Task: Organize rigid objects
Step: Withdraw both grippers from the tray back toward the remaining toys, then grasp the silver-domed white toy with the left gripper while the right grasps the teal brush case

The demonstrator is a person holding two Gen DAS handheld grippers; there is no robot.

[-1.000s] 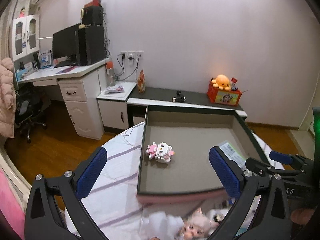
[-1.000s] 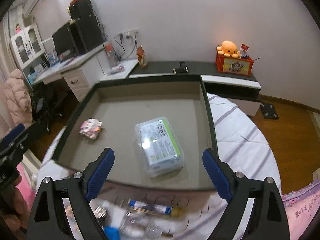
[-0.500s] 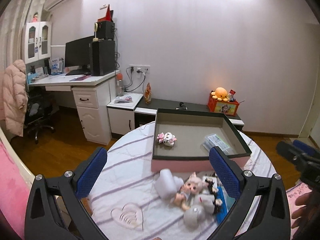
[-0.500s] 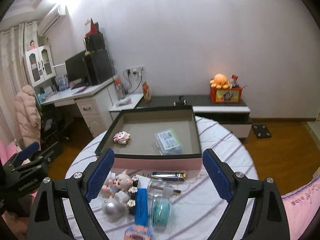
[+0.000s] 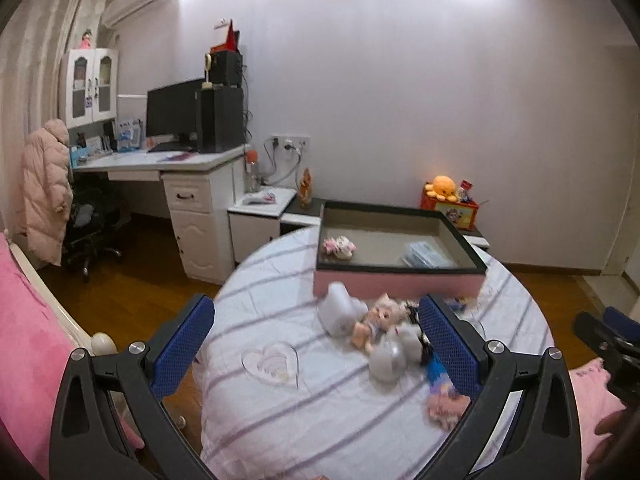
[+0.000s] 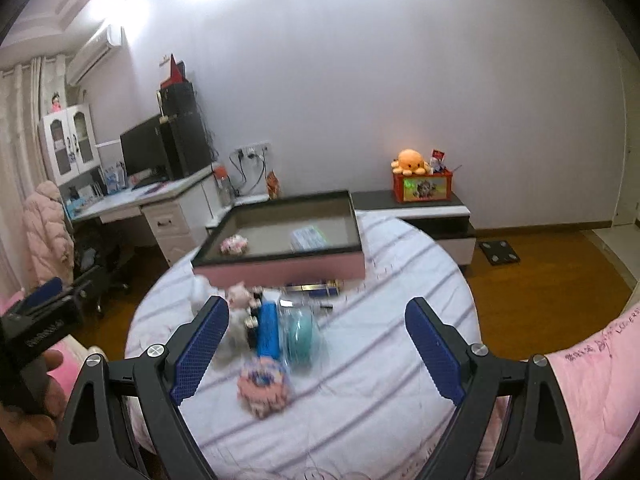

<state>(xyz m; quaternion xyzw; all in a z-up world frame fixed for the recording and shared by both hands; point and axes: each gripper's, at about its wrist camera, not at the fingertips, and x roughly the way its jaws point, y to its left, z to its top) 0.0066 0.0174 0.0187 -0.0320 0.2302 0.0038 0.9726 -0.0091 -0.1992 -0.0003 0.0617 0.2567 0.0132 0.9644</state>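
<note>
Hovering wide open and empty: left gripper (image 5: 316, 338) and right gripper (image 6: 316, 338), both above the near table edge. Loose pile sits near of the tray (image 6: 280, 270). Blue tube (image 6: 267, 327) lies between the right gripper's fingers, long axis running near-far, so right looks nearer for it. Doll (image 5: 374, 320) suits left.

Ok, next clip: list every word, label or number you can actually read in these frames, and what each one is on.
None can be read for certain.
Left gripper body: white lettering, too blurred.
Pink fabric at right: dark handwriting, not legible.
Clear packet in the tray: printed label, too small.
Red box under the orange plush: a picture, no legible words.
Blue item on the table: no readable text.
</note>
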